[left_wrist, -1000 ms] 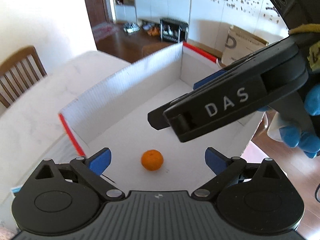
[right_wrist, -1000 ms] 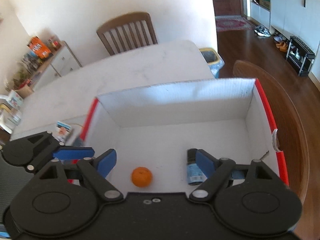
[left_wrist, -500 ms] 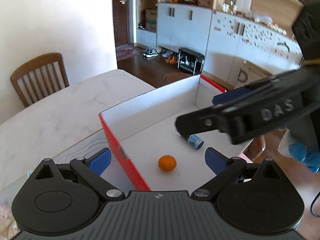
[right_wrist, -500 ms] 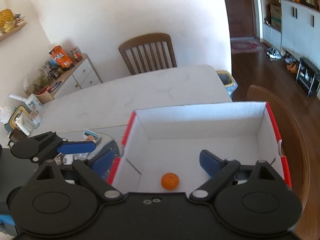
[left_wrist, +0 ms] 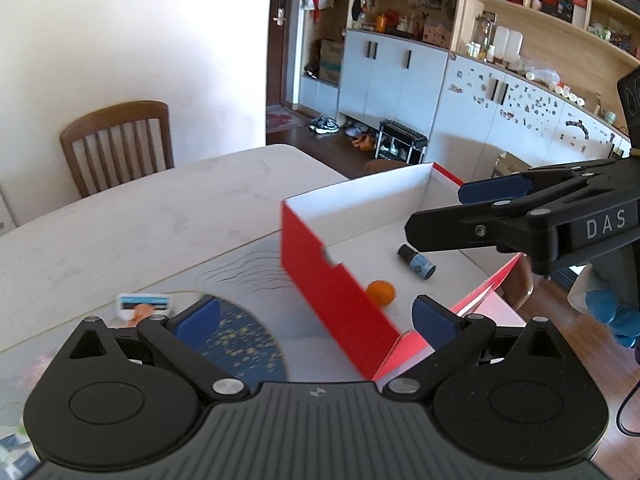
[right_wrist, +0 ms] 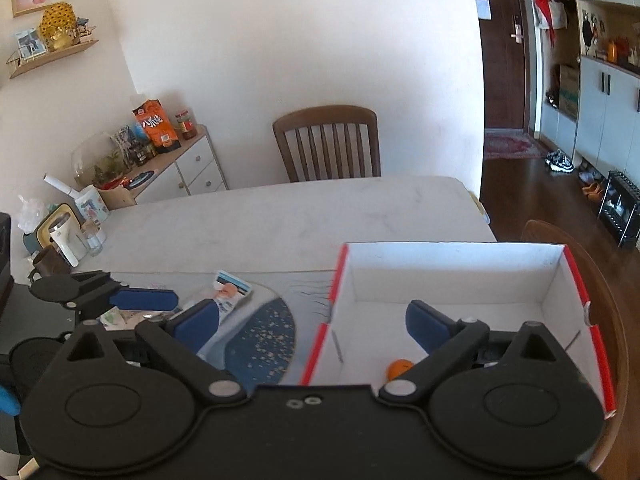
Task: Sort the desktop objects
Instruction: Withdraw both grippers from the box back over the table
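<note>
A red box (left_wrist: 320, 276) with a white inside (right_wrist: 448, 280) stands on the table at the right. An orange (left_wrist: 381, 292) and a small dark bottle with a blue label (left_wrist: 416, 261) lie in it. The orange also shows in the right wrist view (right_wrist: 399, 368). My left gripper (left_wrist: 316, 316) is open and empty above the box's near left corner. My right gripper (right_wrist: 312, 324) is open and empty, raised over the box's left wall; it also shows in the left wrist view (left_wrist: 436, 212). A small snack packet (right_wrist: 232, 288) lies on the mat left of the box.
A blue patterned mat (right_wrist: 260, 340) covers the table's near part. More packets (right_wrist: 120, 316) lie at the left. A mug and cups (right_wrist: 60, 248) stand at the far left edge. A wooden chair (right_wrist: 328, 144) stands behind the table.
Both grippers have pulled back and risen out of the box and shifted left. The box, orange and bottle stay in place.
</note>
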Motion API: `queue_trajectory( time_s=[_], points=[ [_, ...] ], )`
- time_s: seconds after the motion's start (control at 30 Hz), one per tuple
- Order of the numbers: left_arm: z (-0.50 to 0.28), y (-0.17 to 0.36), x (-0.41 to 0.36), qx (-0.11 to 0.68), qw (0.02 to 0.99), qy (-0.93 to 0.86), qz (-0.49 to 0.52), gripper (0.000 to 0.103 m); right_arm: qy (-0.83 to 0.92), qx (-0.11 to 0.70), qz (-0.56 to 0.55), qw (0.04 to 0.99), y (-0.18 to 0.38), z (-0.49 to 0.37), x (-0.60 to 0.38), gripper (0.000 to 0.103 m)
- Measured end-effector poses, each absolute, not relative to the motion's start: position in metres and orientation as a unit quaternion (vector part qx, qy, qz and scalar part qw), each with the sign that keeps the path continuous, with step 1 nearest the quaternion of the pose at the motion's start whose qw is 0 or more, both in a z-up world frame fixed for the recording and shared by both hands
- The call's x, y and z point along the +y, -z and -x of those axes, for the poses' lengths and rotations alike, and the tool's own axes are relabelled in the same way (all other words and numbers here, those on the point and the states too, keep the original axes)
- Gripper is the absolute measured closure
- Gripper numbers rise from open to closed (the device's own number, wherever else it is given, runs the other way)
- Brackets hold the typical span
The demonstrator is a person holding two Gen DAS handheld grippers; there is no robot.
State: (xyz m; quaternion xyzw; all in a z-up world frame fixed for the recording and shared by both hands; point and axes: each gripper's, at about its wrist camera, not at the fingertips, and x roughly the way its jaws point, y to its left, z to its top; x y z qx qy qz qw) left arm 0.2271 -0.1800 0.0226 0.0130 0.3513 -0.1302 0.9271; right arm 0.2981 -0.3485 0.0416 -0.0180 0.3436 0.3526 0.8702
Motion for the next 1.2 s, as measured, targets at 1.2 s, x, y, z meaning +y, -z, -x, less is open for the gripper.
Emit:
queue_trajectory(
  time_s=[1.2],
  points=[
    [-0.088, 0.018, 0.024, 0.357, 0.932, -0.031, 0.046, 0.000, -0.410, 0.332, 0.049, 0.848, -0.019, -0.182, -0.190, 0.001]
  ],
)
